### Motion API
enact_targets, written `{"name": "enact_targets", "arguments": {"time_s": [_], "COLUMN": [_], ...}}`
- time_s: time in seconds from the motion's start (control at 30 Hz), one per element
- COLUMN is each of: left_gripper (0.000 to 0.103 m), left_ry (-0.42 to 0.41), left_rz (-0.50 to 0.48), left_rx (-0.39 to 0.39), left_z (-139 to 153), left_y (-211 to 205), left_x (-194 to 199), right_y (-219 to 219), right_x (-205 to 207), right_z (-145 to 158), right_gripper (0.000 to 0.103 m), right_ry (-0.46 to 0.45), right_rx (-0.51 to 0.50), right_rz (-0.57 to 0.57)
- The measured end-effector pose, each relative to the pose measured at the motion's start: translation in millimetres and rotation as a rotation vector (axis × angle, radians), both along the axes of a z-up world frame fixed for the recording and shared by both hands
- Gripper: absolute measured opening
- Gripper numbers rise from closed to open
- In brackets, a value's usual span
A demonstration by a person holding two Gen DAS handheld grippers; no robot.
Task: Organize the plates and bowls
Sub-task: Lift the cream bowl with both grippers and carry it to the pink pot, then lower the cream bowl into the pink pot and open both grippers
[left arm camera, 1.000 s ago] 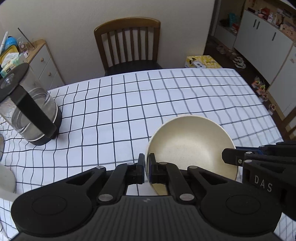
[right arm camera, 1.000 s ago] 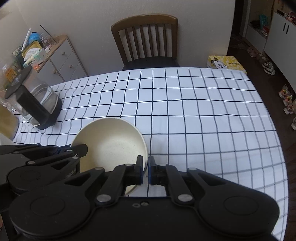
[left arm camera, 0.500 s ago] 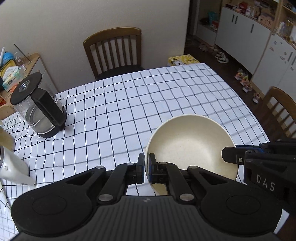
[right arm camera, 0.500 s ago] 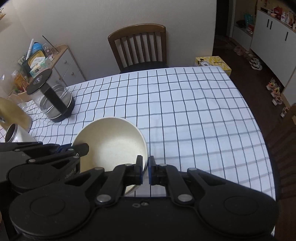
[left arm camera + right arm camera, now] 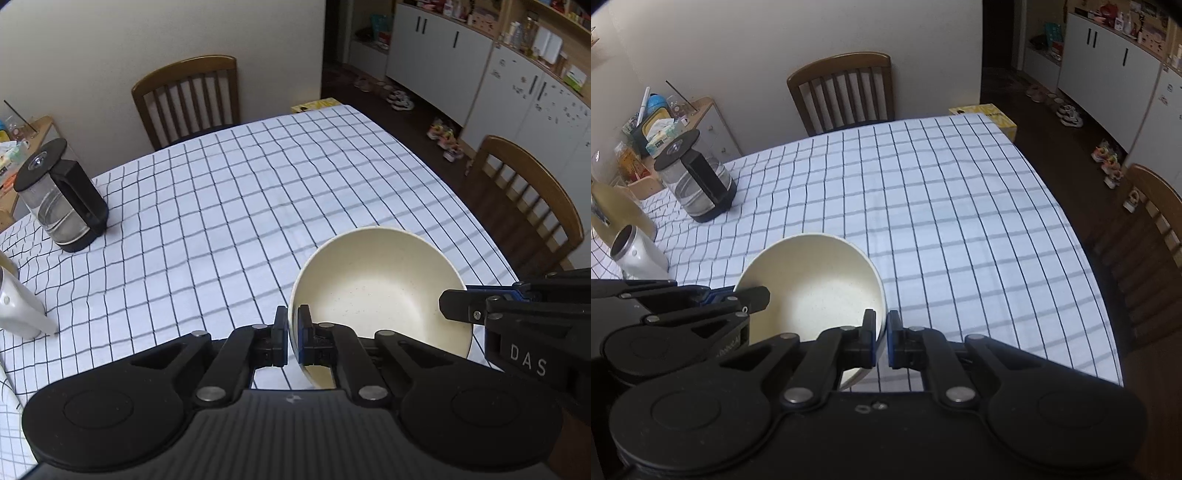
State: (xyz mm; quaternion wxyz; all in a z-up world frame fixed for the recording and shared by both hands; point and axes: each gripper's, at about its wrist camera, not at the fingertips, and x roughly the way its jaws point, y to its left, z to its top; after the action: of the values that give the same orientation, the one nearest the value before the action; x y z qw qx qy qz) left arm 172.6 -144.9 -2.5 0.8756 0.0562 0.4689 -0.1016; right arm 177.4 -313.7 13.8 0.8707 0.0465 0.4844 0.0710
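A cream bowl (image 5: 376,291) hangs above the checked tablecloth (image 5: 236,206), gripped from both sides. My left gripper (image 5: 291,332) is shut on the bowl's left rim. My right gripper (image 5: 881,334) is shut on the bowl's (image 5: 812,288) right rim. Each gripper shows in the other's view: the right one at the right edge (image 5: 454,304), the left one at the left edge (image 5: 753,295). The bowl is empty and tilted slightly.
A glass kettle with black handle (image 5: 62,199) stands at the table's left. A white tumbler (image 5: 637,254) lies near the left edge. Wooden chairs stand at the far side (image 5: 188,96) and the right side (image 5: 524,203). White cabinets (image 5: 480,74) line the right wall.
Both grippers have risen with the bowl, well above the table. More of the table, the right chair and the tumbler now show.
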Motion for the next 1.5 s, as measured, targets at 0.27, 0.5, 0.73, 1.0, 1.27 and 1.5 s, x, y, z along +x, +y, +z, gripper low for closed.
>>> {"name": "enact_targets", "arguments": {"time_s": [0.27, 0.5, 0.73, 1.0, 1.27, 1.5], "left_gripper": [0.003, 0.004, 0.004, 0.004, 0.004, 0.004], "left_ry": [0.022, 0.049, 0.050, 0.069, 0.082, 0.077], "left_rz": [-0.052, -0.107, -0.160, -0.179, -0.190, -0.210], "left_rx": [0.015, 0.055, 0.069, 0.055, 0.053, 0.047], "left_z": [-21.3, -51.0, -74.3, -93.2, -101.3, -101.6], "left_y": [-18.9, -38.8, -51.5, -48.5, -49.1, -49.3], "left_x": [-46.2, -76.2, -92.3, -97.8, -95.1, -91.4], "right_y": [-14.5, -27.0, -37.2, -34.1, -30.6, -30.8], "right_x": [-49.9, -86.4, -107.1, -117.8, -118.8, -116.9], "right_z": [-13.5, -42.5, -67.2, -80.2, -89.1, -90.2], "right_gripper": [0.006, 0.006, 0.006, 0.007, 0.007, 0.011], "right_ry": [0.024, 0.073, 0.106, 0.115, 0.124, 0.114], "right_rx": [-0.005, 0.005, -0.003, -0.034, -0.060, -0.068], "right_rz": [-0.040, -0.087, -0.124, -0.116, -0.108, -0.115]}}
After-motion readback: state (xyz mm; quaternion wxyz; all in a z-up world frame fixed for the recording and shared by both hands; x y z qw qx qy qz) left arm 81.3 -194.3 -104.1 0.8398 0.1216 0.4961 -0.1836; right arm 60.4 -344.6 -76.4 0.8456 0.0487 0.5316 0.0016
